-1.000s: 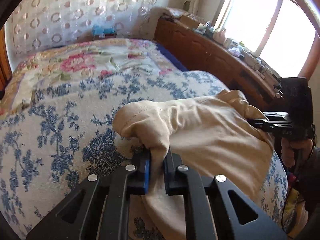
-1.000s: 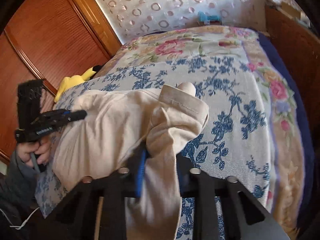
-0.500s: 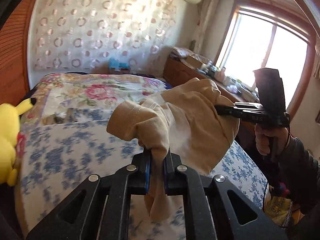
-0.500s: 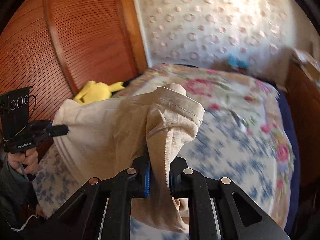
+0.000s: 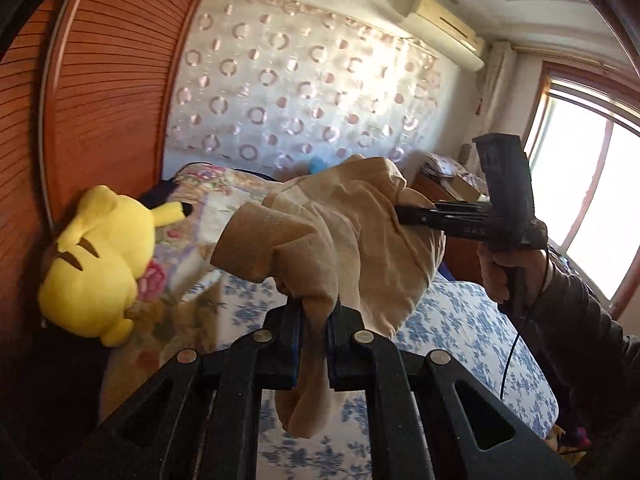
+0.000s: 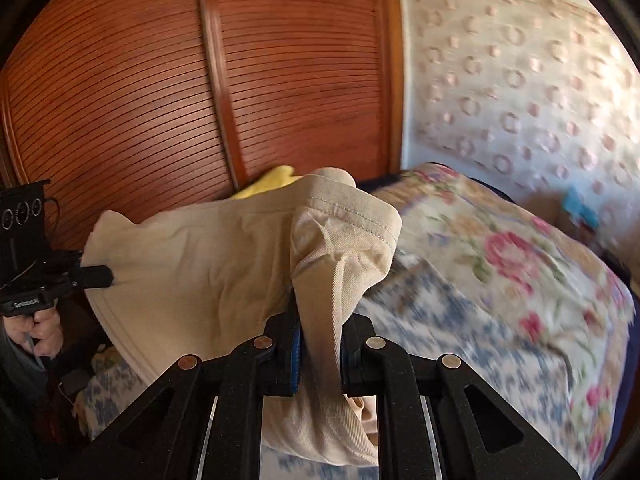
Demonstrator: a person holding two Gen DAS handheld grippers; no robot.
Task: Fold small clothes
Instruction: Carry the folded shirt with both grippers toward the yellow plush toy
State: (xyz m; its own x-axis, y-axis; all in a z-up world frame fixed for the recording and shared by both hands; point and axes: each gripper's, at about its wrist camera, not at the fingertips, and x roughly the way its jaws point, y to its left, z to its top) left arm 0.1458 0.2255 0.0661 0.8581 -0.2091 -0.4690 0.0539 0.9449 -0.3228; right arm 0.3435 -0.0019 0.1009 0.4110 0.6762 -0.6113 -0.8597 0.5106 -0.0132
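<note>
A small beige garment (image 5: 352,232) hangs in the air above the bed, stretched between my two grippers. My left gripper (image 5: 314,312) is shut on one bunched corner of it. My right gripper (image 6: 320,320) is shut on the other corner of the same garment (image 6: 208,256). In the left wrist view the right gripper (image 5: 404,213) comes in from the right, its fingers pinching the cloth. In the right wrist view the left gripper (image 6: 106,276) comes in from the left, holding the far edge. The lower part of the garment sags between them.
The bed (image 5: 460,332) below has a blue floral cover, with a pink rose cover (image 6: 520,248) toward the headboard wall. A yellow plush toy (image 5: 100,264) lies at the bed's left edge against a slatted wooden wardrobe (image 6: 160,92). A window (image 5: 592,208) and wooden cabinet stand at the right.
Both grippers have lifted the garment off the bed into the air and tilted up, so the views now show the wardrobe and wall. Both have kept hold of the cloth.
</note>
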